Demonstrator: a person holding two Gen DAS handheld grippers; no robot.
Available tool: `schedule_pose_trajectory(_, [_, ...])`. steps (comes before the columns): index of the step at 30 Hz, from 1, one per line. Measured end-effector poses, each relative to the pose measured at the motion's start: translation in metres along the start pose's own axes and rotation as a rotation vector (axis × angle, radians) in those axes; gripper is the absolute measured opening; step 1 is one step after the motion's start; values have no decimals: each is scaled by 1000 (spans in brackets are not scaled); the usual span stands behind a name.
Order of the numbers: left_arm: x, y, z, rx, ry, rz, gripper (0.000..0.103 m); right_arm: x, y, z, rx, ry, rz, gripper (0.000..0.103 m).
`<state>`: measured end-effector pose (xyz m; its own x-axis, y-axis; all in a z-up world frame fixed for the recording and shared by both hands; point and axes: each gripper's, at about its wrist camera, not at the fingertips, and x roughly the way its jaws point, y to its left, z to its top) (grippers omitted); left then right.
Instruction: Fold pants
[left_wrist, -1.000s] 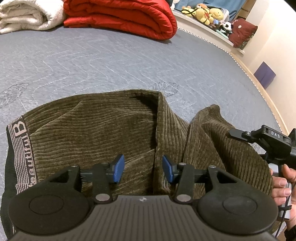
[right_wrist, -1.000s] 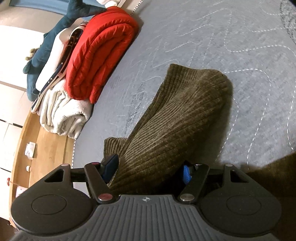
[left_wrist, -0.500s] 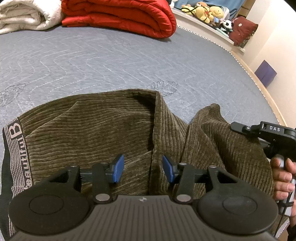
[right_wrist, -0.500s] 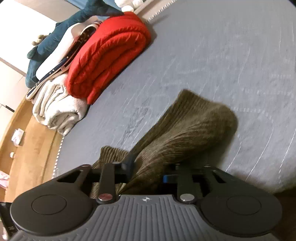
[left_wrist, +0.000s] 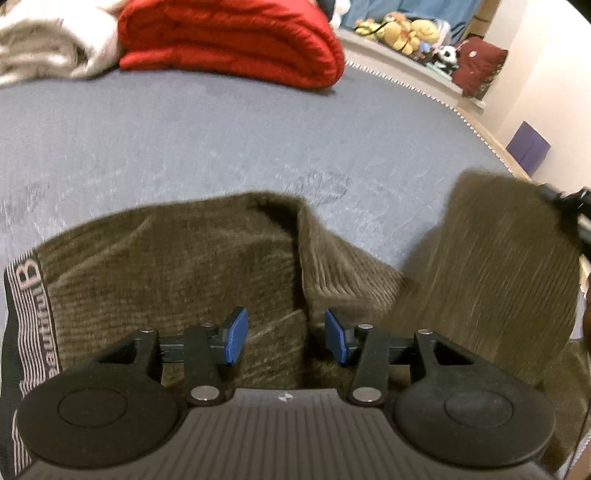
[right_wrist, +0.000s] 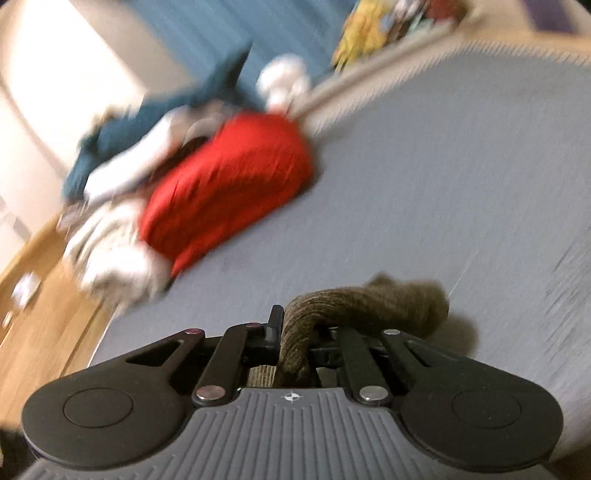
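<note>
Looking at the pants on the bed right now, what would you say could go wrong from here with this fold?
1. The right gripper pinches only a thin bunched ridge of the pants; the corduroy could slip out as the leg is carried.
2. The left gripper hangs open over the fabric without pinning it, so the whole garment may drag across the bed.
3. The lifted leg looks twisted and may land creased.

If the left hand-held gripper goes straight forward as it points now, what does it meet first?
Probably the brown corduroy pants: the open left hand-held gripper points down at the fabric just ahead, though the depth is unclear.
</note>
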<state>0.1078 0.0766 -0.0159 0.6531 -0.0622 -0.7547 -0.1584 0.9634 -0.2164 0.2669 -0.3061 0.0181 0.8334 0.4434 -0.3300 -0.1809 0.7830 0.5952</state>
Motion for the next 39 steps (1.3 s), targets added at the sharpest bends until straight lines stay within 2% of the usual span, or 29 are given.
schedule_pose_trajectory(2, [-1, -8, -3, 26, -26, -36, 52, -21, -32, 24, 79, -171, -101, 9])
schedule_pose_trajectory(3, [-1, -13, -4, 43, -36, -56, 58, -30, -53, 35, 114, -248, -227, 10])
schedule_pose_trajectory(4, [-2, -19, -6, 65, -49, -86, 62, -34, -69, 40, 123, -280, -352, 11])
schedule_pose_trajectory(5, [-1, -25, -8, 88, -59, -114, 71, -34, -84, 44, 107, -279, -469, 14])
schedule_pose_trajectory(6, [1, -32, -10, 118, -66, -134, 76, -32, -101, 43, 82, -256, -563, 17])
schedule_pose_trajectory(7, [5, -39, -13, 149, -67, -143, 76, -31, -121, 40, 83, -221, -631, 18])
schedule_pose_trajectory(9, [15, -53, -19, 206, -62, -157, 76, -31, -154, 32, 175, -137, -652, 33])
schedule_pose_trajectory(10, [22, -59, -22, 231, -56, -167, 76, -32, -168, 28, 237, -111, -641, 35])
schedule_pose_trajectory(11, [29, -65, -24, 253, -51, -172, 76, -34, -179, 25, 292, -99, -630, 36])
schedule_pose_trajectory(14, [50, -78, -28, 331, -45, -164, 79, -44, -195, 20, 370, -103, -593, 51])
schedule_pose_trajectory(18, [76, -86, -30, 397, -36, -141, 82, -59, -206, 18, 455, -131, -545, 58])
schedule_pose_trajectory(22, [94, -84, -29, 417, 8, -103, 81, -66, -213, 17, 518, -152, -499, 58])
schedule_pose_trajectory(23, [97, -85, -30, 435, 15, -86, 74, -68, -215, 16, 526, -151, -488, 58])
schedule_pose_trajectory(25, [96, -87, -33, 477, 2, -60, 51, -65, -224, 17, 560, -148, -467, 57])
schedule_pose_trajectory(26, [95, -89, -33, 508, 6, -35, 33, -64, -228, 18, 574, -144, -459, 44])
schedule_pose_trajectory(27, [94, -90, -31, 532, 12, -16, 26, -61, -230, 24, 576, -124, -446, 7])
schedule_pose_trajectory(28, [91, -89, -29, 529, 15, -16, 25, -58, -223, 36, 539, -95, -488, 8])
schedule_pose_trajectory(29, [88, -88, -25, 513, 18, -25, 25, -54, -206, 51, 438, -68, -555, 8])
schedule_pose_trajectory(32, [82, -85, -20, 513, 34, -32, 25, -21, -134, 88, -44, -27, -705, 7])
schedule_pose_trajectory(33, [82, -85, -18, 524, 45, -28, 25, -1, -117, 92, -197, 28, -742, 8])
schedule_pose_trajectory(34, [81, -84, -17, 532, 68, -34, 25, 26, -106, 91, -350, 148, -777, 10])
schedule_pose_trajectory(35, [81, -83, -16, 541, 94, -46, 25, 43, -105, 87, -418, 257, -809, 11])
schedule_pose_trajectory(36, [78, -82, -15, 549, 107, -55, 25, 49, -112, 86, -393, 307, -852, 13])
schedule_pose_trajectory(37, [79, -81, -14, 557, 117, -61, 25, 42, -124, 88, -290, 297, -869, 18])
schedule_pose_trajectory(39, [80, -79, -12, 557, 136, -77, 25, 17, -151, 90, -52, 228, -852, 38])
